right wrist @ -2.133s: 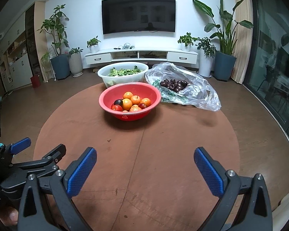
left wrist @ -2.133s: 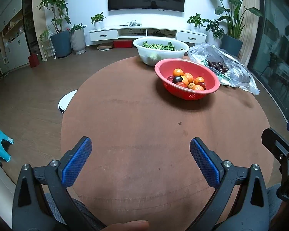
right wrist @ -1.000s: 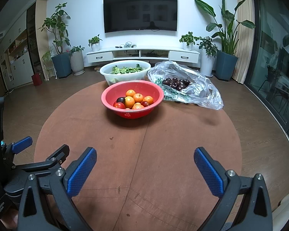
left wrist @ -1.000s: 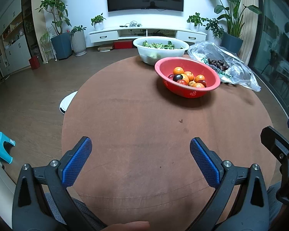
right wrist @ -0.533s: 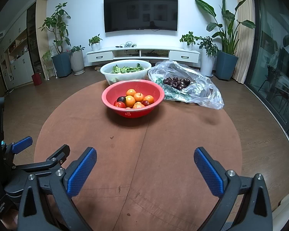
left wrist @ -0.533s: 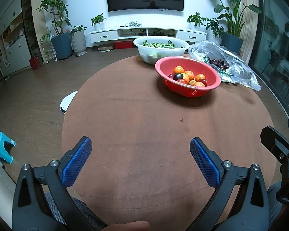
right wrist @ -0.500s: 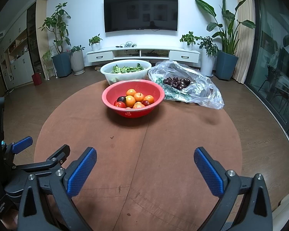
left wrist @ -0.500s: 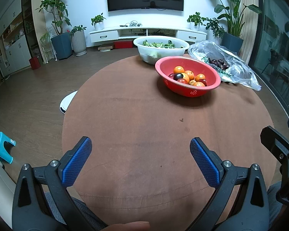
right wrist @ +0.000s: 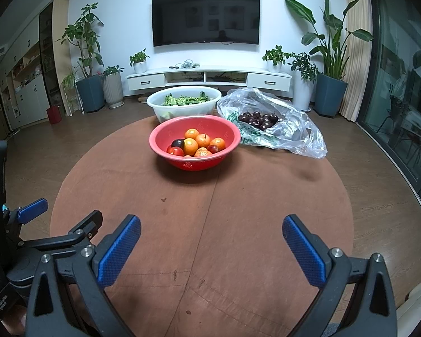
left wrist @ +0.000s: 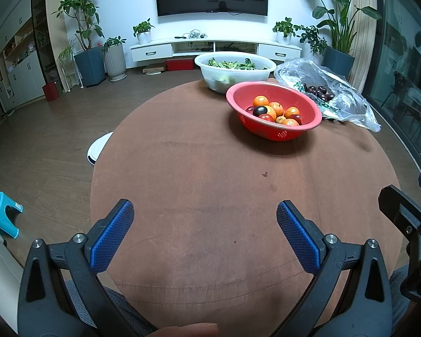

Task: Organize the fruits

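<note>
A red colander bowl (left wrist: 275,132) (right wrist: 195,163) sits at the far side of the round brown table (left wrist: 210,182) (right wrist: 210,196). It holds oranges (right wrist: 190,146), red fruits and dark plums (right wrist: 178,142). Right of it lies a clear plastic bag (left wrist: 339,95) (right wrist: 294,132) with dark cherries (right wrist: 258,119). My left gripper (left wrist: 205,210) hangs open over the table's near edge, far short of the bowl. My right gripper (right wrist: 210,224) is open too, empty, and its side shows at the right edge of the left wrist view.
A white basin of green vegetables (left wrist: 235,70) (right wrist: 185,104) stands behind the red bowl. The table's near half is bare cloth. Beyond are a TV wall, a low white cabinet, potted plants, a white round object on the floor (left wrist: 98,148) and a blue stool (left wrist: 0,213).
Both views have shifted only slightly over the two seconds; the bowl sits a touch differently in frame. Both grippers have stayed open and empty.
</note>
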`<state>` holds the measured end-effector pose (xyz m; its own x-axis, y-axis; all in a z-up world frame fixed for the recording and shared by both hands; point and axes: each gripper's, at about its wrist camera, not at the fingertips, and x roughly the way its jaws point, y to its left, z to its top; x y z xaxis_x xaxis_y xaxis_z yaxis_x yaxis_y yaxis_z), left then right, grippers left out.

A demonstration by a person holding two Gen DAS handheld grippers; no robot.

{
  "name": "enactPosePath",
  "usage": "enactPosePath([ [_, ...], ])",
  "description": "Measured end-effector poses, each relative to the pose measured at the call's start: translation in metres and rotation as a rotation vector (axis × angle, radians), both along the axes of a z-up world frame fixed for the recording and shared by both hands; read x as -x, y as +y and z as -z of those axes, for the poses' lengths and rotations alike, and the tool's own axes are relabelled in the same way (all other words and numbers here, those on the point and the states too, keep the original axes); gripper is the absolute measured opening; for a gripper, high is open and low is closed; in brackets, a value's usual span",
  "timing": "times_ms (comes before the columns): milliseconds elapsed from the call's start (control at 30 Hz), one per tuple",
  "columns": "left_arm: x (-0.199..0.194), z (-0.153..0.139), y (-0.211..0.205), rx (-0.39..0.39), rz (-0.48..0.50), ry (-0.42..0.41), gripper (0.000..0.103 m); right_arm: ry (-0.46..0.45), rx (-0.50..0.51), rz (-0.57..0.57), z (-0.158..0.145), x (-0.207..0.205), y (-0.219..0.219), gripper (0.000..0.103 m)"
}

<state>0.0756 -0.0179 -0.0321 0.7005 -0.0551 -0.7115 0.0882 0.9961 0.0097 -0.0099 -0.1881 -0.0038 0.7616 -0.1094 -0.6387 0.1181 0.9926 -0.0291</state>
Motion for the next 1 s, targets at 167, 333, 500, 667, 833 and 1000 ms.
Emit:
enactPosePath([
  [167, 0.0, 0.0001, 0.0002, -0.001, 0.0, 0.0, 0.103, 0.0, 0.0, 0.0, -0.0002, 0.0, 0.0003, 0.103],
  [333, 0.0, -0.0002, -0.0003, 0.0, 0.001, 0.0, 0.103, 0.001, 0.001, 0.0, -0.0005, 0.0001, 0.0002, 0.103],
  [500, -0.0001, -0.0002, -0.0003, -0.001, 0.0, 0.0, 0.103, 0.002, 0.001, -0.001, -0.0006, 0.0001, 0.0007, 0.103],
  [667, -0.0001, 0.0008, 0.0002, -0.001, 0.001, 0.001, 0.103, 0.001, 0.001, -0.001, -0.001, 0.0003, 0.0004, 0.103],
  [833, 0.0001, 0.0027, 0.0017, -0.001, 0.001, 0.003, 0.103, 0.003, 0.002, 0.0, -0.0012, 0.0004, 0.0004, 0.103],
  [1000, 0.0, 0.0026, 0.001, 0.0, 0.001, 0.004, 0.103, 0.002, 0.001, -0.001, -0.0016, 0.0004, 0.0009, 0.103],
])
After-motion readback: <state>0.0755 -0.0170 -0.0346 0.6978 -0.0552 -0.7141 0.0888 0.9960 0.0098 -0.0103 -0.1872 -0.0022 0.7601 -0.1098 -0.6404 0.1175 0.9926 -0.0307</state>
